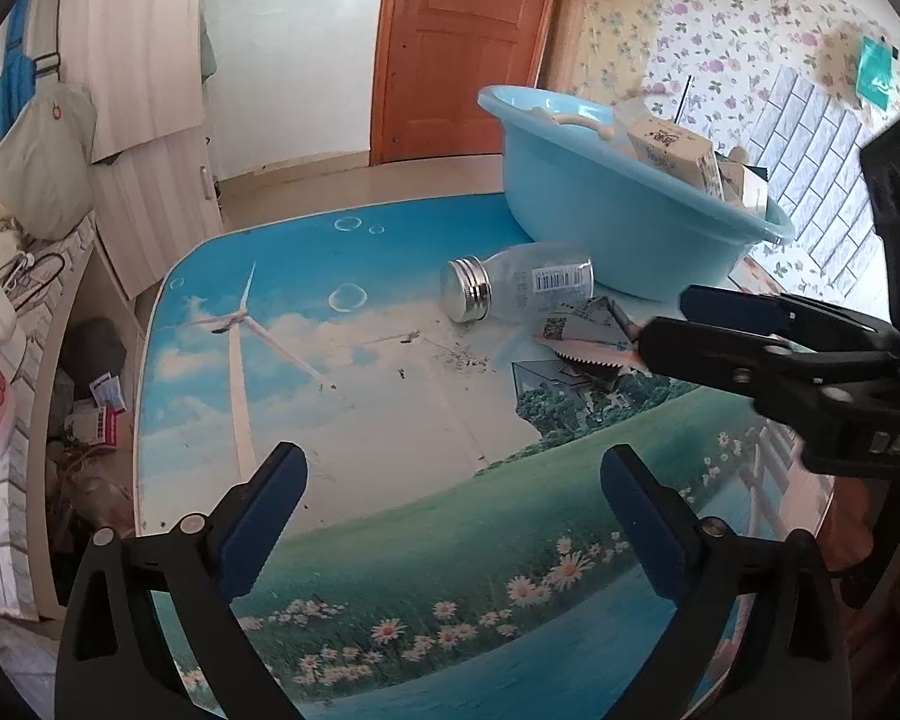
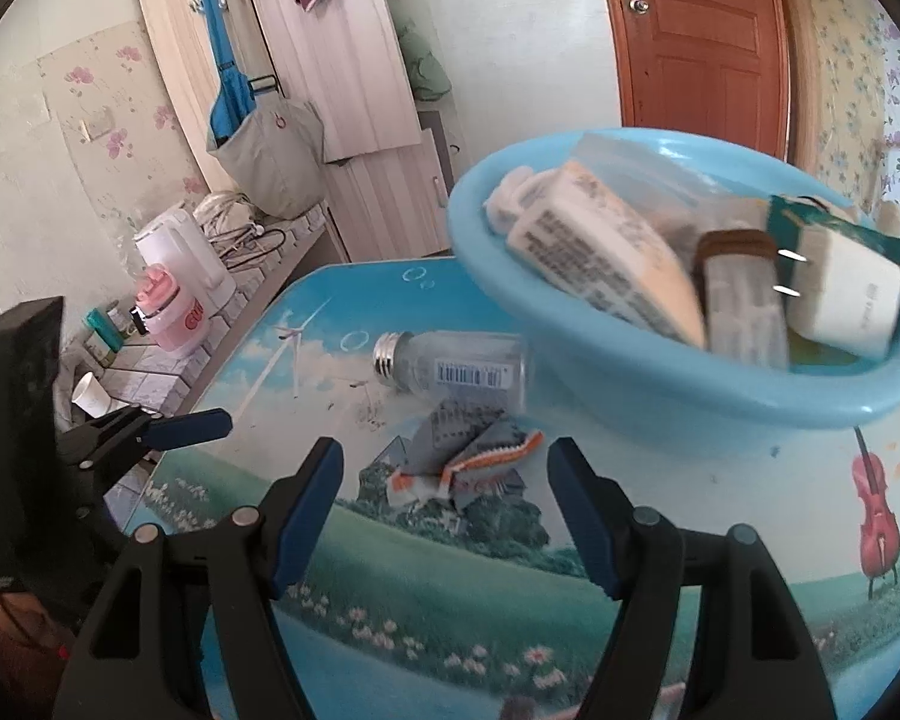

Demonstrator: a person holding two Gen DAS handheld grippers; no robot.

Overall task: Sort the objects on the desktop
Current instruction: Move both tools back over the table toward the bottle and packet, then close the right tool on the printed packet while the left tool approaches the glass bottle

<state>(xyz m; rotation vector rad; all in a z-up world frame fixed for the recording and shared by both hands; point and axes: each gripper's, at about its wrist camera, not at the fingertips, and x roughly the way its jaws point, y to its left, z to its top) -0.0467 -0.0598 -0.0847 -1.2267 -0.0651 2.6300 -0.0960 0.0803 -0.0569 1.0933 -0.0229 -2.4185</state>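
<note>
**Sorting mostly done, two items left on surface**

Right tool (image 2: 444,504): spread wide, nothing between the fingers, poised low over the surface (image 2: 660,480) and aimed at the crumpled grey-and-orange wrapper (image 2: 462,456). Wrapper just ahead of the fingertips, not yet touched as far as visible. In left wrist view, same tool (image 1: 660,324) seen side-on, tips right at the wrapper (image 1: 588,339); contact hard to tell from that angle.

Left tool (image 1: 453,504): also spread, empty, hanging back over the printed landscape part of the surface (image 1: 390,420), well apart from any item. Seen at the left edge of the right wrist view (image 2: 210,423), off to the side.

Just beyond the wrapper: clear glass bottle (image 2: 450,363) with silver screw cap, lying on its side, barcode label up, touching or nearly touching the wrapper, close beside the basin wall.

Light blue plastic basin (image 2: 630,384) at far side of surface, already holding several things: printed carton (image 2: 606,252), white charger plug (image 2: 846,294), brown-banded packet (image 2: 744,300), green sachet (image 2: 810,219) partly hidden behind the plug. More items deeper inside, blurred, not identifiable.

Judged progress: bulk already in basin. Left to do: wrapper first, likely by right tool, then bottle. Some dark crumbs on surface near bottle, probably not part of the job.
</note>
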